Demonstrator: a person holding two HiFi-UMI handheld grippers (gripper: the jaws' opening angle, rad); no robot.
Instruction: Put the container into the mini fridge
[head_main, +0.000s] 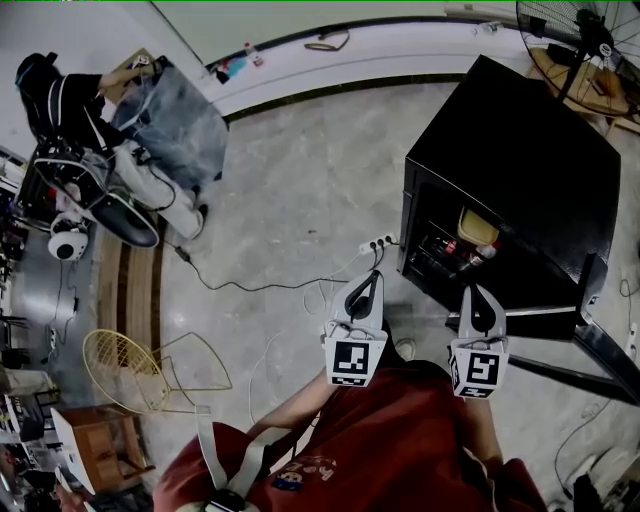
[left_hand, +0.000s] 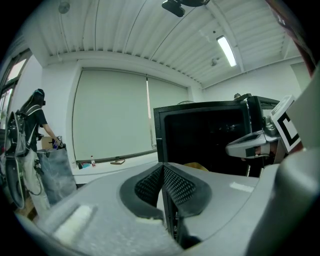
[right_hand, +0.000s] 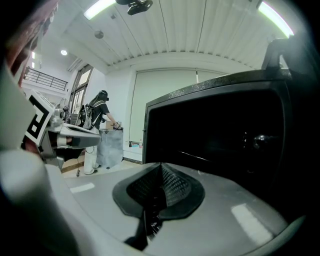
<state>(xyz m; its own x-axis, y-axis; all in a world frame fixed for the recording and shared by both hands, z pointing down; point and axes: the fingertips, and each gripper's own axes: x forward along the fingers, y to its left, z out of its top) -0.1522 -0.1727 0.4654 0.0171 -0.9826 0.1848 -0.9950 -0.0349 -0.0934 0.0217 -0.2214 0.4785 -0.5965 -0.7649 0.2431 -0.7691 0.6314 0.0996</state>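
Jaws of the left gripper (head_main: 367, 280) and right gripper (head_main: 480, 296) were pressed together on nothing, both held just before the open mini fridge (head_main: 530, 170). A yellowish container (head_main: 478, 225) sat inside, near the top. It looked like light, thin plastic that might flex, so its side walls seemed the safest hold.

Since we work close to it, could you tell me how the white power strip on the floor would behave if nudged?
The power strip looks small and light, so it would probably slide on the glossy floor. The cable leading towards it lies in loose curves, so is likely floppy.
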